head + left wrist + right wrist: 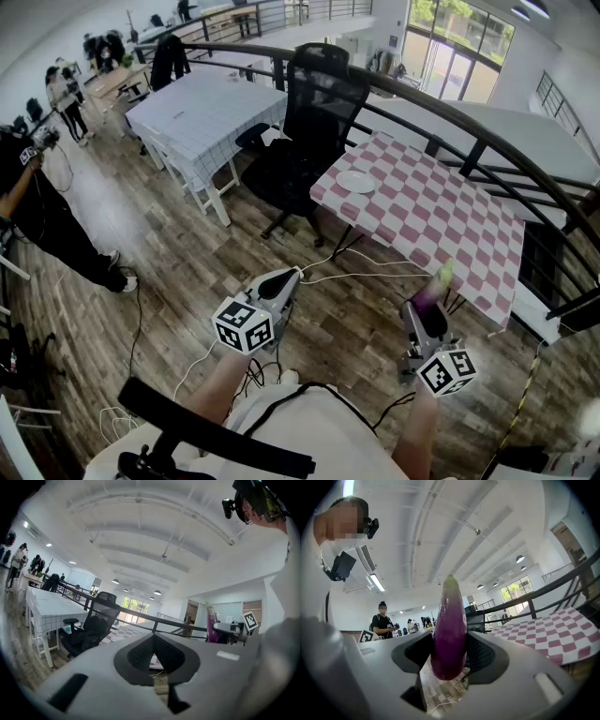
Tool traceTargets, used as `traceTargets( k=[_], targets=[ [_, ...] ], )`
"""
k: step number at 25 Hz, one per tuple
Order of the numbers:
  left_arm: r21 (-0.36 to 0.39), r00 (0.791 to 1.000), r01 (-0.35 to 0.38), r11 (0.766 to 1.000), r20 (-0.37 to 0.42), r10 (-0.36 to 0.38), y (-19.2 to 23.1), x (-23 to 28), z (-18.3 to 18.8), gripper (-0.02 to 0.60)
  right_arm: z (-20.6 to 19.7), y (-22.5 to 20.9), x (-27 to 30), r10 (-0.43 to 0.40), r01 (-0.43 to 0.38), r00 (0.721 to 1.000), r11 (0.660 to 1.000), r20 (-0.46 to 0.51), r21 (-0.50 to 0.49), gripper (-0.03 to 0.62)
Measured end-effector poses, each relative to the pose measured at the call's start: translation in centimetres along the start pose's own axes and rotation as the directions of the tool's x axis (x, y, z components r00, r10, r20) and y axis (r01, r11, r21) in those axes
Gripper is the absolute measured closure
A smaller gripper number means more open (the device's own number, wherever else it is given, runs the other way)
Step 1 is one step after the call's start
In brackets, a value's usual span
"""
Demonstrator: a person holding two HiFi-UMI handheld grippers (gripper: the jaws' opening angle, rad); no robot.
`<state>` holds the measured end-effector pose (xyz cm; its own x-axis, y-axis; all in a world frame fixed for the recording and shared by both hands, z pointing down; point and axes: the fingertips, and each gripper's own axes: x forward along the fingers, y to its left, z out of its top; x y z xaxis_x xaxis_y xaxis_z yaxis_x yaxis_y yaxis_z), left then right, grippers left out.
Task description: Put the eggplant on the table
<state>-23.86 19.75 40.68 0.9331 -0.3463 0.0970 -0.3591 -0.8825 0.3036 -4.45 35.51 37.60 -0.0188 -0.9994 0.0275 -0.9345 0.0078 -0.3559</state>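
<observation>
Eggplant (449, 630) upright in right tongs (450, 654), apparently short of table (441, 216)

No words, numbers, brands or signs can be read on anything in view.

Blurred eggplant (439, 284), lower end perhaps hidden behind right gripper (424, 309)

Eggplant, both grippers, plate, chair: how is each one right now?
right gripper, shut on the eggplant.
eggplant, green tip up, not yet on the checked table.
left gripper, shut, empty.
plate, empty, lying on the checked table.
office chair, empty.
</observation>
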Motion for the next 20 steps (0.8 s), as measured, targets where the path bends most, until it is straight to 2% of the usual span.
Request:
traceTargets(
  k=[20],
  targets=[
    [0.011,1.000,0.006,1.000,0.006,-0.006,-0.58,-0.39,-0.31,0.581,-0.42,0.46,-0.94,0.026,-0.027,1.000,1.000,0.013,0.006,0.356]
  ],
)
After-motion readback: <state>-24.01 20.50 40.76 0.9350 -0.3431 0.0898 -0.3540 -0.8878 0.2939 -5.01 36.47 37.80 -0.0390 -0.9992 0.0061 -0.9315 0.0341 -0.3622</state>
